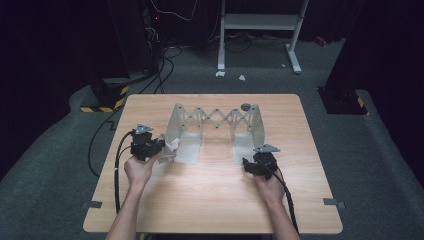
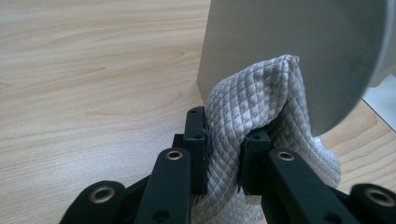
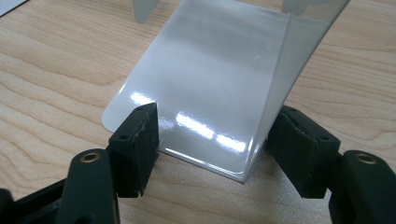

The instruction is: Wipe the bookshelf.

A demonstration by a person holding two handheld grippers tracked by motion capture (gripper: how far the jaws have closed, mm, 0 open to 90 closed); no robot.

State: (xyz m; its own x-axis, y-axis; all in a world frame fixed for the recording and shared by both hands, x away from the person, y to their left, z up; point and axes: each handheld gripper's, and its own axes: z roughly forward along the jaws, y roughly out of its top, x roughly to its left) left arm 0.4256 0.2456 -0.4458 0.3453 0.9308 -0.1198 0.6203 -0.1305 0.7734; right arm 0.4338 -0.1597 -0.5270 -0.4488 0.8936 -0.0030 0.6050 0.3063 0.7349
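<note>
Wooden tabletop (image 1: 215,195) under a dark room is carrying an expandable metal rack (image 1: 215,120); wiping is under way.

Left gripper (image 2: 224,154) is clamping a grey quilted cloth (image 2: 261,107) against the rack's left end panel (image 2: 289,51). Right gripper (image 3: 212,140) is straddling the right base plate (image 3: 205,79), jaws wide; contact is probably being made on one side, though glare is obscuring it. Risk: the cloth is bunching and could be slipping free, and pressure could be sliding the unsteadied rack.
</note>
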